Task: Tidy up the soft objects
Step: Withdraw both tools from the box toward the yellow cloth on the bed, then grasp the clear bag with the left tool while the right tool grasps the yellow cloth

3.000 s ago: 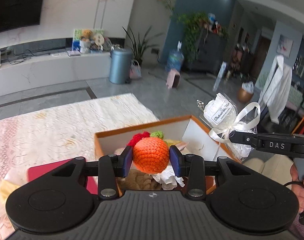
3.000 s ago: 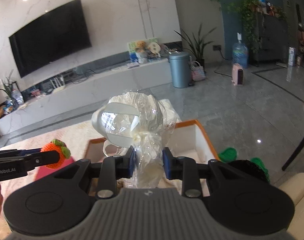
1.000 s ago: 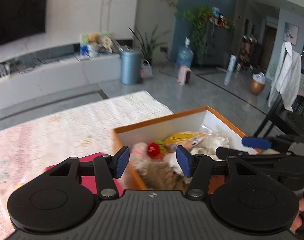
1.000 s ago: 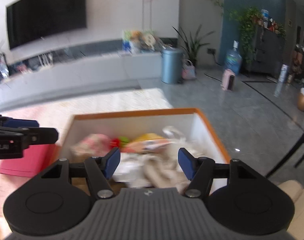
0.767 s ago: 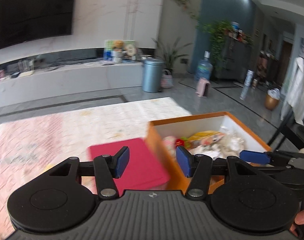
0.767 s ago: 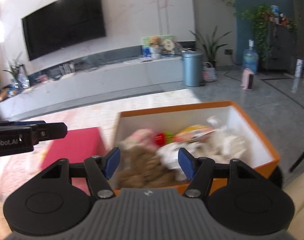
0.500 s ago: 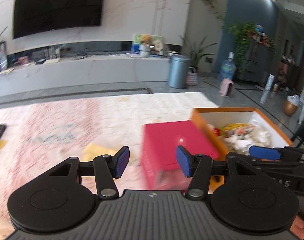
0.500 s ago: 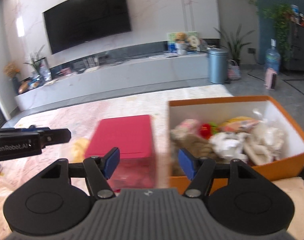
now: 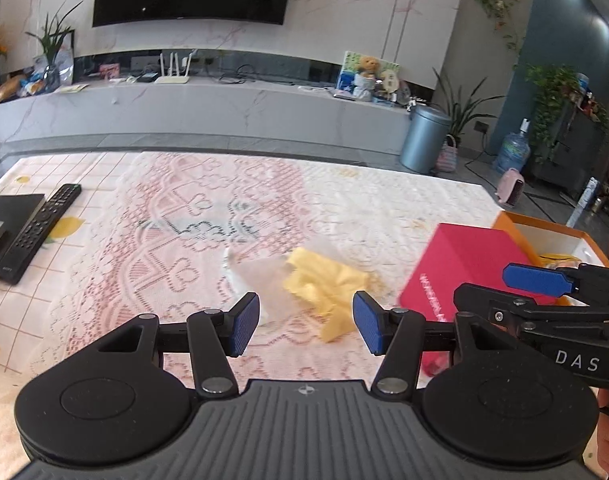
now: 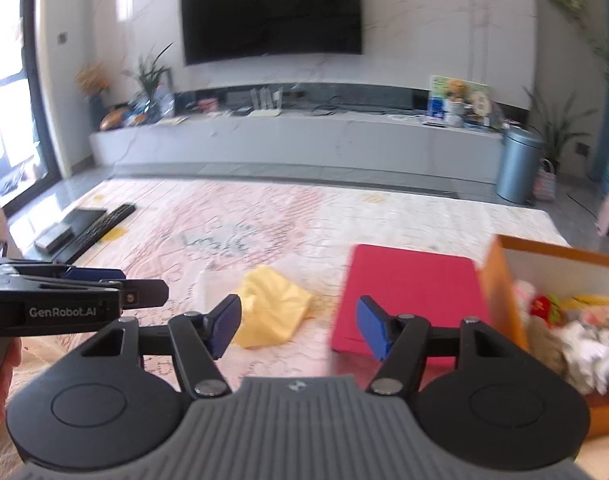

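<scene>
Both empty: left gripper open, right gripper open (just narrowing); best centred over yellow, seemingly cloth bundle before closing.

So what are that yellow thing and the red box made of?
The yellow thing looks like thin soft cloth or tissue: it lies crumpled with folds. The red box looks like matte card: flat faces, crisp edges, no shine. Neither is certain.
</scene>
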A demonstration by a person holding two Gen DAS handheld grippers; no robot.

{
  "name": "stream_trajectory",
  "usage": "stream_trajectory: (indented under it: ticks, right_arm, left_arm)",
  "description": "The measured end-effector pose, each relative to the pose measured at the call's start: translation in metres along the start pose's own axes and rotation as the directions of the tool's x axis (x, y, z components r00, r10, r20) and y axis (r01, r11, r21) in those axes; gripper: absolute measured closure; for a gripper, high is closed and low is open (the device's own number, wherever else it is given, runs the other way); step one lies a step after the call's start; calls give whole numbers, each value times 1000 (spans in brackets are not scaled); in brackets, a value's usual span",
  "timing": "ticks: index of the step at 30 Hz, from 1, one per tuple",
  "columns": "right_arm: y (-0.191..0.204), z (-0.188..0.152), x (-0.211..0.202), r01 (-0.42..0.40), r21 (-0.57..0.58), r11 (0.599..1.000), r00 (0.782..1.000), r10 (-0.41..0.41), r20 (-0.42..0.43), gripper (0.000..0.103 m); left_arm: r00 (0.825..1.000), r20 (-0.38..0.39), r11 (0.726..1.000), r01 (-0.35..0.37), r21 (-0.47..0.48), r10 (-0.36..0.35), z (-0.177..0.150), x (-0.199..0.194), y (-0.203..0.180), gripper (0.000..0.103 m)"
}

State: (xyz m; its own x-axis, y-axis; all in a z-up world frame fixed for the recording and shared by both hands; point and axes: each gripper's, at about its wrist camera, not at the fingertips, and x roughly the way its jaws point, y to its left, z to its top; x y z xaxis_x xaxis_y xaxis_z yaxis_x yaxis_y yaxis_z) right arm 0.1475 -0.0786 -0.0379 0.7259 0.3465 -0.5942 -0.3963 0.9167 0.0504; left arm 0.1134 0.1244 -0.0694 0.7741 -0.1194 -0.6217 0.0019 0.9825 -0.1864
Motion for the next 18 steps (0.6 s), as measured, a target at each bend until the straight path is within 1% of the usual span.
stream_trajectory:
  ticks: [2,5,11,18]
  right_arm:
    - [7,4,15,-13,-24,1000,1000,13,-23,46]
    - [17,8,36,-25,-53,998,998,22,-57,48]
    - [30,10,79,-44,-91,995,990,31,-139,48]
    - [34,3,121,-55,-114,992,979,32,-199,48]
  left_arm:
    - [1000,-9,1000,-4,-13,3,0,5,12,39]
    - [1000,-21,999,-5,-38,4,3,13,24,39]
    - [998,-64,995,1,-100,-7,4,39,47,39]
    - [995,-103,985,-17,-170,-1,0,64,62,39]
